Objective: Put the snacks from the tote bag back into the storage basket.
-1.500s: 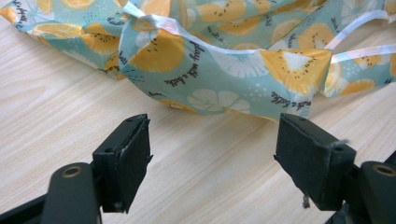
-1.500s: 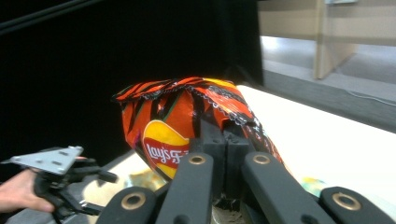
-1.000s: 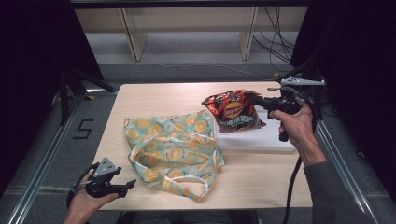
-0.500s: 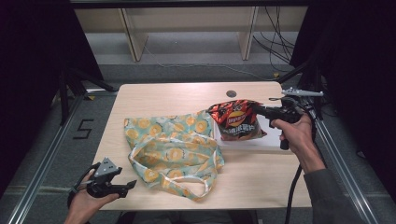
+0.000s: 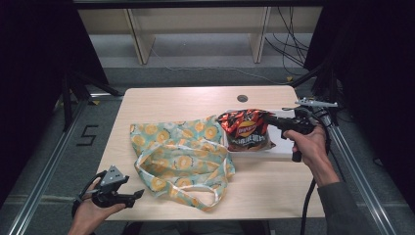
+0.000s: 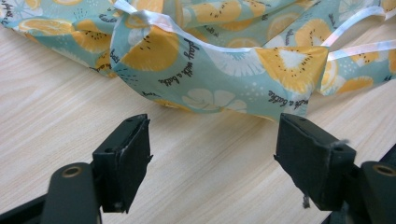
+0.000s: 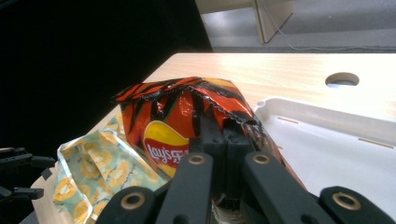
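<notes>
While pinched by right gripper (image 7: 223,154), crinkled red-orange chip bag (image 7: 177,116).

My red-and-black chip bag (image 5: 246,129), crinkled, sits right of centre in the frame, apparently resting on the white tray (image 5: 284,152).

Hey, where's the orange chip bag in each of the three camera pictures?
High view: the chip bag lies right of centre, over the white tray, pinched by the right tongs.
Left gripper view: not in it.
Right gripper view: the bag is at centre, clamped between the closed jaws.
Shared landmark: the fruit-print fabric bag.
</notes>
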`<state>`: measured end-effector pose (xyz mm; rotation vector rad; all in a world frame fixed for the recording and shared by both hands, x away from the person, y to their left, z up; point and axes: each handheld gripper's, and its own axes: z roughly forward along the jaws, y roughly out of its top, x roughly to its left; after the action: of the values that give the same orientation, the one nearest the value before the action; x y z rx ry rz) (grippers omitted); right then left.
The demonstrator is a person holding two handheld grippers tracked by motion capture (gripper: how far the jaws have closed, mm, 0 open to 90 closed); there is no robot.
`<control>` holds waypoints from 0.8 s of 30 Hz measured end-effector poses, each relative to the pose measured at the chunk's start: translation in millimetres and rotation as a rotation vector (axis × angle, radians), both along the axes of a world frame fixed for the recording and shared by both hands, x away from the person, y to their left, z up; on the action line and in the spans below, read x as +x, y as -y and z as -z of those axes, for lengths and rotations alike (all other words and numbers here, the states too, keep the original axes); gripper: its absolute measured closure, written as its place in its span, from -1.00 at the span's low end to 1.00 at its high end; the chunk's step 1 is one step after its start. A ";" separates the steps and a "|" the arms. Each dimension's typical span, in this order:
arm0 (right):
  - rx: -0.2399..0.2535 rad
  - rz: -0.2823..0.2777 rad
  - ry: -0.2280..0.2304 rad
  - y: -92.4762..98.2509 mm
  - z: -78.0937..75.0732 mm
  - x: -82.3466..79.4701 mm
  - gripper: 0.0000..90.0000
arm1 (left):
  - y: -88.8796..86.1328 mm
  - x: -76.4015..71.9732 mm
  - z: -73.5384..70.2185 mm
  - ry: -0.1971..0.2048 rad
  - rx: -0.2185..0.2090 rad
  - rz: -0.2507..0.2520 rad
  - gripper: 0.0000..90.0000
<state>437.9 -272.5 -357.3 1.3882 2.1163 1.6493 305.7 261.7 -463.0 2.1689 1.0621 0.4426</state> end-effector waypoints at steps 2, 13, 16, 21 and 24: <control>-0.004 0.004 -0.003 2.3 2.9 2.5 1.00 | -2.0 0.2 -1.8 0.000 0.022 0.021 -0.42; -0.048 0.065 -0.017 13.4 10.9 5.4 0.98 | -1.3 0.3 -1.5 -0.009 0.017 0.018 -0.42; -0.071 0.077 -0.004 17.6 13.3 7.0 0.95 | 0.5 0.0 0.1 -0.004 -0.006 0.000 -0.42; -0.079 0.105 -0.020 21.6 17.2 11.5 0.91 | -1.0 1.3 -1.5 -0.005 0.030 0.030 -0.42; -0.097 0.111 -0.016 22.7 18.3 16.4 0.89 | 1.5 0.8 0.9 0.003 -0.016 -0.010 -0.42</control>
<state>454.2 -295.3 -375.6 1.4653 2.0577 1.4796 306.5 260.2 -463.9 2.1491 1.0714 0.4396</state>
